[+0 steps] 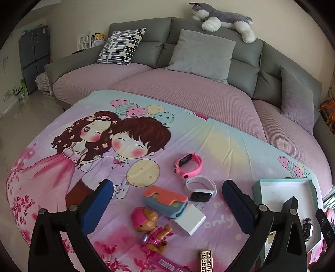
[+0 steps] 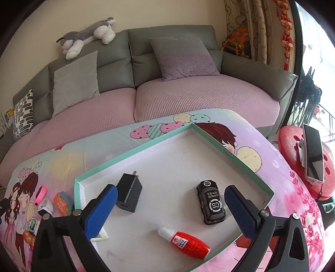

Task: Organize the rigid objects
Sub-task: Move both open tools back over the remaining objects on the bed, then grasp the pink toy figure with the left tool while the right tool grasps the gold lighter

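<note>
My left gripper (image 1: 165,188) is open and empty above a cluster on the cartoon blanket: a blue-and-orange case (image 1: 165,198), a white box (image 1: 188,221), a toy figure (image 1: 150,228), a white watch (image 1: 201,188), a pink watch (image 1: 187,165) and a gold patterned piece (image 1: 206,258). My right gripper (image 2: 170,191) is open and empty over the green-rimmed box lid (image 2: 167,140), which holds a black charger (image 2: 128,195), a black toy car (image 2: 211,205) and a red glue bottle (image 2: 187,242). The lid also shows in the left wrist view (image 1: 258,186).
A grey sofa (image 1: 146,41) with cushions and a plush husky (image 1: 224,18) stands behind the blanket-covered surface. A red stool (image 2: 293,146) with a phone (image 2: 313,157) on a stand is to the right.
</note>
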`<state>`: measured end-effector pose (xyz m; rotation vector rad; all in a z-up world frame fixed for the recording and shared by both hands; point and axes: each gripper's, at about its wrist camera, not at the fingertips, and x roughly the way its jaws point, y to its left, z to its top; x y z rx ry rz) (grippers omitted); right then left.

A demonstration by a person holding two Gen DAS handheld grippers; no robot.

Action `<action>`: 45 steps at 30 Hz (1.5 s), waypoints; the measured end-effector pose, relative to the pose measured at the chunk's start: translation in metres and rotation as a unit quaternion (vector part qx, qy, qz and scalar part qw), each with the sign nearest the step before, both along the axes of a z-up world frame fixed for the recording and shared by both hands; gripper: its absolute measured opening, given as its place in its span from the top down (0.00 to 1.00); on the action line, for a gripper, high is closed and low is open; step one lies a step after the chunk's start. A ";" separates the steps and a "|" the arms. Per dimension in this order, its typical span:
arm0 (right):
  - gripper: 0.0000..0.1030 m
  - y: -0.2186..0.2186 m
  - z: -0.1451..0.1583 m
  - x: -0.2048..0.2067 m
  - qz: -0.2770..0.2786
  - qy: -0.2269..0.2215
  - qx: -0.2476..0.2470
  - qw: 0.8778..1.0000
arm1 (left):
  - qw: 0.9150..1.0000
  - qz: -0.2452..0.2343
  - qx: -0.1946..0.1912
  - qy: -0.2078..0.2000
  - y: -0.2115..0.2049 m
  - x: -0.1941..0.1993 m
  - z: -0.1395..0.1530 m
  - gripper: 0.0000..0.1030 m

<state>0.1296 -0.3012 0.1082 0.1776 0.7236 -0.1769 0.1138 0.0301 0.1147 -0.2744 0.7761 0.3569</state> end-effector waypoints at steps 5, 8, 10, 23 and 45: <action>0.00 0.042 0.003 0.003 0.071 -0.015 0.052 0.996 | 1.000 0.023 -0.005 -0.007 0.024 -0.014 0.003 0.00; 0.00 0.064 -0.002 0.007 0.106 -0.002 0.069 0.992 | 0.999 0.033 -0.007 0.002 0.036 -0.021 -0.004 0.00; 0.00 0.080 -0.002 0.007 0.124 0.002 0.065 0.990 | 0.999 0.038 -0.012 0.014 0.044 -0.023 -0.011 0.00; 0.04 0.168 -0.030 -0.017 0.245 0.060 0.018 0.967 | 0.996 0.019 -0.056 0.062 0.055 -0.035 -0.046 0.00; 0.34 0.200 -0.088 -0.026 0.294 0.172 -0.033 0.940 | 0.984 -0.067 -0.066 0.152 0.031 -0.014 -0.089 0.00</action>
